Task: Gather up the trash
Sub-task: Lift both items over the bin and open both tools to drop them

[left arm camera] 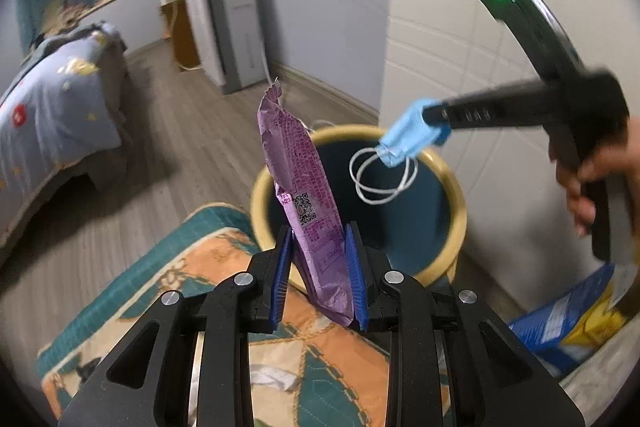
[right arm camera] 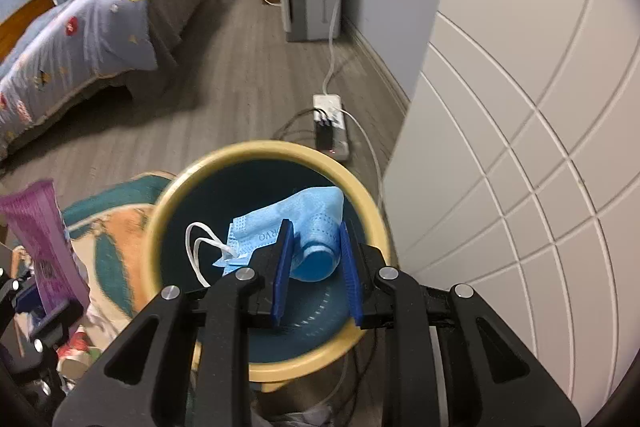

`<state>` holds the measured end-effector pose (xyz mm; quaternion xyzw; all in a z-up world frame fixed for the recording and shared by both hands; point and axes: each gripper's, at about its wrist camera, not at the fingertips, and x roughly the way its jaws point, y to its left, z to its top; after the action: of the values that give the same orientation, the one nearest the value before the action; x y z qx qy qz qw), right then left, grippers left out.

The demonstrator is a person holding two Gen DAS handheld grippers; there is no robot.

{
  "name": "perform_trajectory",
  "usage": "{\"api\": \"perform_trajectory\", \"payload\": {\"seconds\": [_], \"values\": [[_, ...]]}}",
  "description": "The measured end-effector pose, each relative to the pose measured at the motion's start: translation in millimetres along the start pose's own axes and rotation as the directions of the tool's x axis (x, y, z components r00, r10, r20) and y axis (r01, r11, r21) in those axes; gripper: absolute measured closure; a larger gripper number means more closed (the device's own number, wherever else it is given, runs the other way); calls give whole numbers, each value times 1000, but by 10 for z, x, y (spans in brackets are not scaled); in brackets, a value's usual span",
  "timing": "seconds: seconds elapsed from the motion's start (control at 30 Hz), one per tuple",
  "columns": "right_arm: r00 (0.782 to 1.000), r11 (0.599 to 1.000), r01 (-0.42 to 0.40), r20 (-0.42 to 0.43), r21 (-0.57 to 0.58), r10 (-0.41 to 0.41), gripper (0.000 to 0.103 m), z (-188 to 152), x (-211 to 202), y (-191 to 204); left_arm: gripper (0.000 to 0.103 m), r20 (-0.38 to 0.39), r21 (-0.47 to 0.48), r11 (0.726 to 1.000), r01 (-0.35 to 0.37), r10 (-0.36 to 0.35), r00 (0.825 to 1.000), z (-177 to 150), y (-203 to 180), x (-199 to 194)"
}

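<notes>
Gripped firmly in the left gripper: a purple wrapper, blue pads clamped on its lower end, standing tall and tilted slightly, top flapping free. Sat just short of the bin, near its left rim, over the patterned teal-and-orange cloth beside the bin. Not yet fully over the opening, judging by the wrist view. Looked best to carry it further in over the dark well before releasing, since a light foil pack would likely catch the rim or flutter onto the cloth. Moving right: squarely above the bin's mouth in the right wrist view, a crumpled blue face mask pinched in the right gripper, jaws closed on the bunched end, white ear loops dangling left of it over the well. Well placed already, that one; seemed ready for a clean drop, though the loops might snag a pad, so a full, quick release would have served better than a slow one. Beyond the bin, a power strip on the floor with cords trailing past the bin's far side; worth keeping clear of.
</notes>
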<state>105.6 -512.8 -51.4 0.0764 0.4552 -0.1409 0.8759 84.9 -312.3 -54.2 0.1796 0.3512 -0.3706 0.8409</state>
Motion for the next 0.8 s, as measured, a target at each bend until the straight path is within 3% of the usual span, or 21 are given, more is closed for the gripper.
{"api": "perform_trajectory", "payload": {"seconds": [0.37,0.57,0.73,0.8], "values": [[988,996,86,-130,-7,-86,80,-216,322,-115,75,-84,-27,998,57,-59,995,-137,-257,565],[985,998,62,-161,15,-58,79,-276,428,-155,74,-95,-41,998,54,-58,994,-125,-248,784],[990,998,64,-130,8,-62,79,-266,412,-115,63,-76,-22,998,55,-57,995,-124,-285,877],[990,996,89,-112,-11,-90,71,-263,400,-81,54,-74,-17,998,58,-59,995,-127,-298,897]]}}
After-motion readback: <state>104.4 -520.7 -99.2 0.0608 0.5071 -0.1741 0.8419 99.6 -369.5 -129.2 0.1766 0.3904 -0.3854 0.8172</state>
